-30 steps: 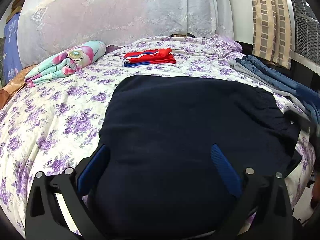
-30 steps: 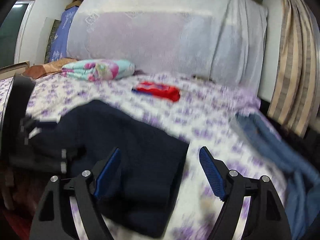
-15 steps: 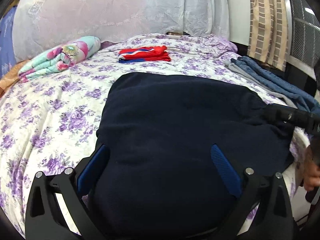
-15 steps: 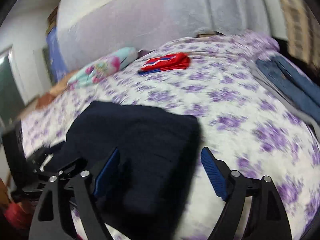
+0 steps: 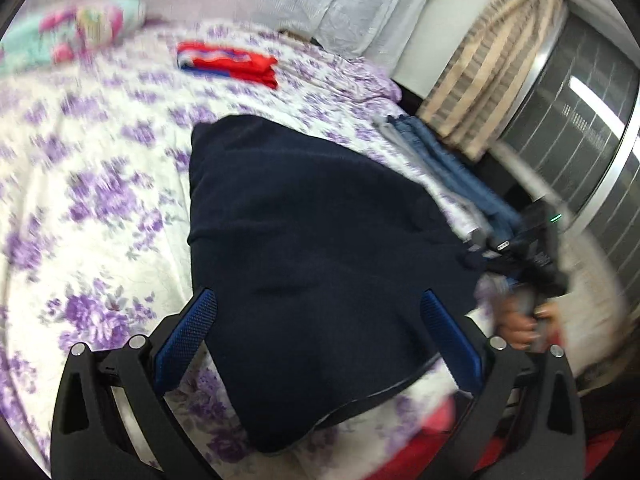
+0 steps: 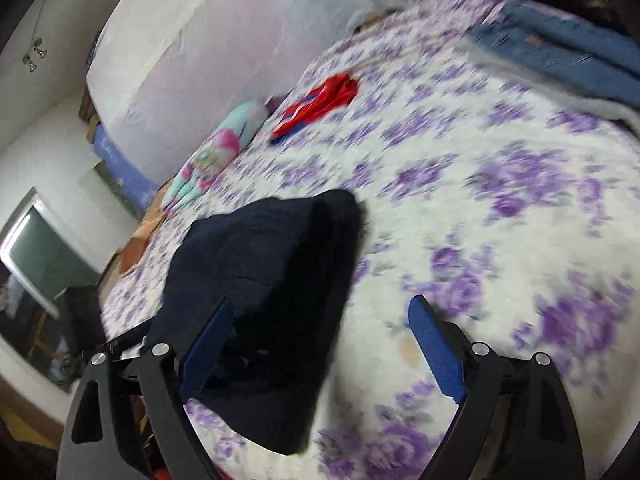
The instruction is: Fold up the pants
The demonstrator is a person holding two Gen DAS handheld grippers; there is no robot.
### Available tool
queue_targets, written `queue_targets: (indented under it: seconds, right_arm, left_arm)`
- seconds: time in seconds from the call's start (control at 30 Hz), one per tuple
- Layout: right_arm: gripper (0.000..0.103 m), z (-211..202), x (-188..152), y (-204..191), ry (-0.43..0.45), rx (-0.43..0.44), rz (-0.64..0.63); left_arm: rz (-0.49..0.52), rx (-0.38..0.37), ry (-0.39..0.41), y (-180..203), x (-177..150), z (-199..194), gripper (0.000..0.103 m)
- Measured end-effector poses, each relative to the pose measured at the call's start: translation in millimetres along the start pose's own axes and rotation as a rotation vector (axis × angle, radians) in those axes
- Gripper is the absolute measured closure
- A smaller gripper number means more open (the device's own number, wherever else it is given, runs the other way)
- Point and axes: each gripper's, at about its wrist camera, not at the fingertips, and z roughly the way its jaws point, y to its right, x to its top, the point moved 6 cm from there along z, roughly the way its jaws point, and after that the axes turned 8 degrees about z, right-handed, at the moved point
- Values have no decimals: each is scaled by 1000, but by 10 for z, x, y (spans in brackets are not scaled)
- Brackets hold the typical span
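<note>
Dark navy pants [image 5: 312, 248] lie folded on the purple-flowered bedsheet [image 5: 92, 200] at the near edge of the bed. My left gripper [image 5: 320, 340] is open, its blue pads over the near part of the pants. My right gripper [image 6: 320, 352] is open and empty, at the right end of the pants [image 6: 264, 280], left pad over the cloth, right pad over bare sheet [image 6: 500, 220]. In the left wrist view the right gripper's body [image 5: 532, 256] shows at the pants' right edge, held by a hand.
A folded red and blue garment [image 5: 228, 64] and a rolled floral blanket [image 5: 76, 28] lie further back. Blue jeans [image 5: 452, 172] lie along the bed's right edge, below a striped curtain [image 5: 492, 56]. A covered headboard [image 6: 224, 48] stands behind.
Both cameras have swung and tilted, with strong blur. The right gripper has moved along the pants' right end toward the bed's near edge. Both stay open; the pants lie as before.
</note>
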Motion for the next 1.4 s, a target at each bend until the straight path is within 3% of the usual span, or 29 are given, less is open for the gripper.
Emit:
queue_targets:
  seconds: [0.17, 0.3, 0.4, 0.47, 0.6, 0.73, 0.9, 1.0, 1.13, 1.23, 1.33, 1.4]
  right_arm:
    - [3, 360, 122, -51, -174, 41, -1]
    - [3, 601, 234, -129, -269, 66, 14]
    - [4, 644, 264, -142, -300, 84, 28]
    - [4, 600, 235, -137, -306, 110, 25]
    - [3, 528, 146, -156, -304, 121, -33]
    - [3, 705, 238, -228, -315, 103, 6]
    - [3, 930, 360, -305, -304, 143, 8]
    - [16, 876, 321, -285, -258, 146, -13]
    - [26, 770, 265, -225, -239, 185, 0]
    - [36, 779, 247, -244, -202, 133, -12]
    - [47, 721, 182, -362, -124, 31, -102]
    - [50, 636, 113, -613, -28, -88, -269]
  left_arm:
    - [-148, -224, -64, -186, 103, 105, 4]
    - [-91, -270, -109, -170, 82, 146, 5]
    - [-79, -140, -187, -306, -105, 75, 5]
    - [-96, -174, -154, -333, -166, -31, 5]
    - [-115, -158, -188, -216, -205, 18, 5]
    - [-23, -144, -202, -2, -73, 352, 5]
    - [-9, -150, -127, 17, -48, 414, 5]
    - [8, -154, -87, 35, -117, 346, 5]
    - [39, -103, -85, 124, -142, 360, 5]
    - [12, -78, -88, 125, -81, 380, 5]
    - [54, 25, -67, 180, -41, 355, 28]
    - [89, 71, -47, 247, 18, 314, 39]
